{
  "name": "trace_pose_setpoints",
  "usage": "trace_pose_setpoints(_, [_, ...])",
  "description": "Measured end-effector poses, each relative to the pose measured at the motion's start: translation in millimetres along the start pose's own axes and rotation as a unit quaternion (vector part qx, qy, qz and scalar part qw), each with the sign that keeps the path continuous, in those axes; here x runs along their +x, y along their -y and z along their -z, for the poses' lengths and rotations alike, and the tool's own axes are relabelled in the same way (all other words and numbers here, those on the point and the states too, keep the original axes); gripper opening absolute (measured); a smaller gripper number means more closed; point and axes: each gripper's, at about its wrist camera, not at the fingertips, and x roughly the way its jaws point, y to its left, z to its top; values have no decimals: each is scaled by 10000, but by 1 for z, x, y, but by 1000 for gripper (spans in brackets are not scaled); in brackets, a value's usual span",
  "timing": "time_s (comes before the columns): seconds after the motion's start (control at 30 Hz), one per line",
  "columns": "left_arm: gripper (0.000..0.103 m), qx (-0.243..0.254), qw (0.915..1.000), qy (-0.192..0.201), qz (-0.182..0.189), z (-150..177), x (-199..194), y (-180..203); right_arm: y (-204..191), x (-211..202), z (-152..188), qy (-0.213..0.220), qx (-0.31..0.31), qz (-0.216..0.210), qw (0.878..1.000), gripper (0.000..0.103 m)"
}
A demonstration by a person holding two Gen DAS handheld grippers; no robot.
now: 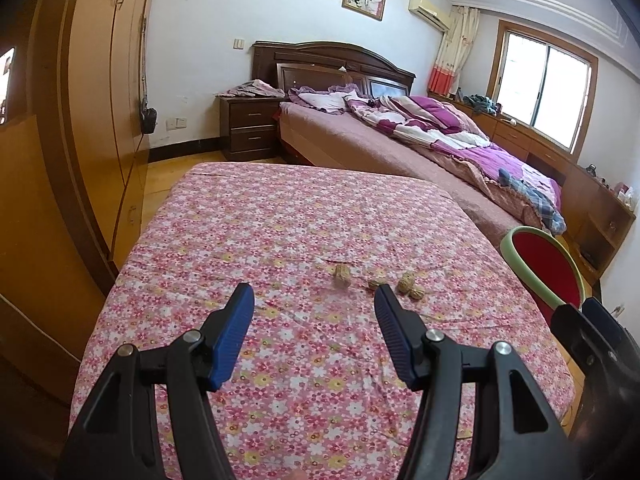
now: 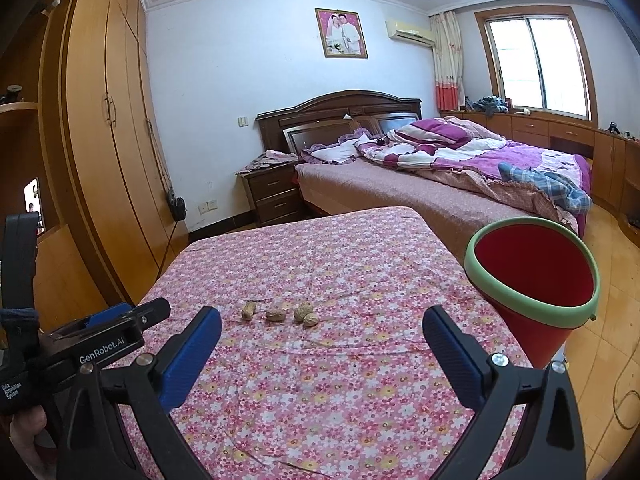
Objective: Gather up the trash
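Right now both grippers are held above a table covered w/ a pink floral cloth (image 2: 320, 380), neither touching anything. The left gripper (image 1: 314, 300) is seen w/ jaws spread wide and empty, blue pads (image 1: 234, 332) pointed toward the shells. The right gripper (image 2: 322, 326) is likewise seen w/ jaws wide apart, nothing between them; in the left wrist view only its black body shows at the right edge, and in the right wrist view the left gripper's body, marked GenRobot.AI, is seen at lower left.

Four peanut shells (image 2: 280, 314) are laid in a short row on the cloth approx. mid-table, ahead of both grippers: one apart on the left (image 2: 248, 310), one in the middle (image 2: 275, 315), and two touching each other on the right (image 2: 306, 315). In the left wrist view the same shells (image 1: 380, 280) are seen just beyond the right-hand fingertip.

A red bin w/ a pale green rim (image 2: 532, 276) is placed beside the table's right edge, tilted, mouth open toward the camera; its inside is seen as plain red. It is set well apart from the shells.

Behind the table a bed w/ a purple quilt (image 2: 460, 152), a dark wood nightstand (image 2: 272, 192), a wardrobe (image 2: 104, 140), a framed wedding photo (image 2: 341, 33) and a window (image 2: 536, 64) are seen.
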Motion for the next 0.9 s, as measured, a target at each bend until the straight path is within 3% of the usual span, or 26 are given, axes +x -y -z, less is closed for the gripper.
trace_pose_setpoints(0.33, [62, 10, 9997, 99, -203, 0, -2, 0, -1, -2, 2, -47, 21, -17, 10000, 103])
trace_pose_setpoints(0.9, [62, -15, 9997, 139, -191, 0, -3, -1, 4, -6, -2, 47, 100, 29, 9999, 103])
